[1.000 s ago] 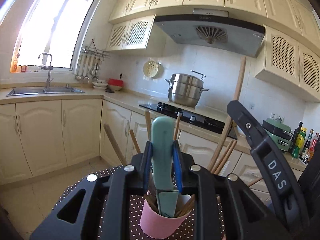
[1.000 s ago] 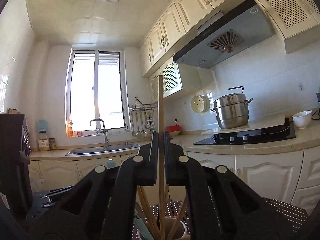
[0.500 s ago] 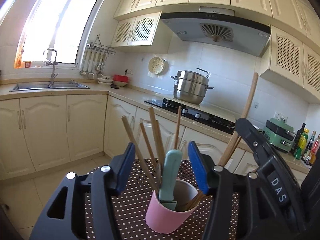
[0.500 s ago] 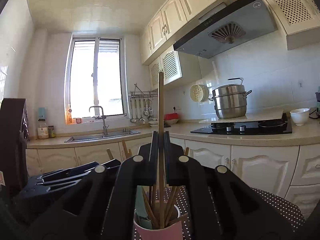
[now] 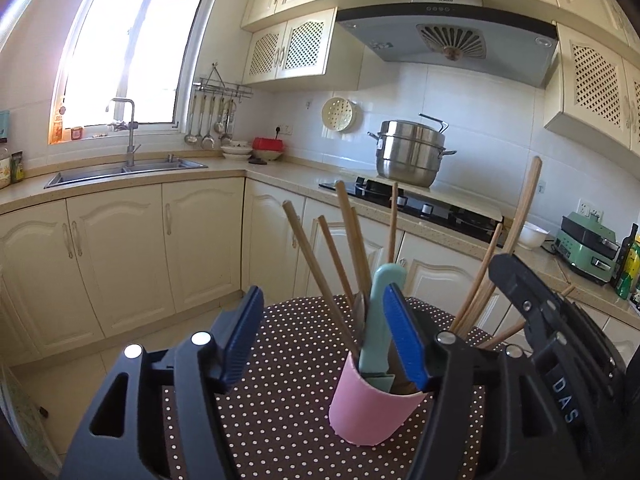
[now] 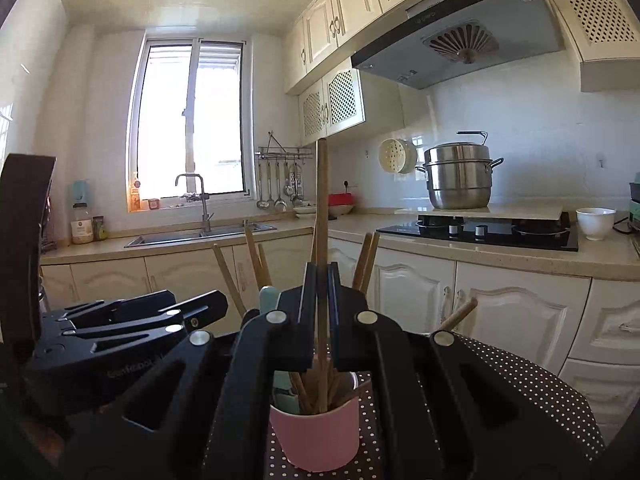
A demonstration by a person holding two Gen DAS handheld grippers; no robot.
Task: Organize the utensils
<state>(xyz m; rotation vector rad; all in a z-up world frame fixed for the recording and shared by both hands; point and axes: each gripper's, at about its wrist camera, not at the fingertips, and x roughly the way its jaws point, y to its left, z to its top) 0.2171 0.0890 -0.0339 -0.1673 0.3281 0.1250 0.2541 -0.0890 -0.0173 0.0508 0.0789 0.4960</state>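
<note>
The pink cup (image 5: 374, 412) stands on the polka-dot cloth (image 5: 288, 360), near its far edge, packed with wooden utensils (image 5: 348, 240) and a teal-handled tool (image 5: 380, 320) that lean out from its rim. The left gripper (image 5: 326, 336) has its blue-padded jaws spread wide, holding nothing, with the right pad just beside the teal handle. The right gripper (image 6: 321, 276) has its jaws pinched tight on a long wooden stick (image 6: 321, 200) that stands upright with its lower end inside the cup.

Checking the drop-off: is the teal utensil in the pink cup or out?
In: the teal utensil stands inside the pink cup, free between the left gripper's open fingers.
</note>
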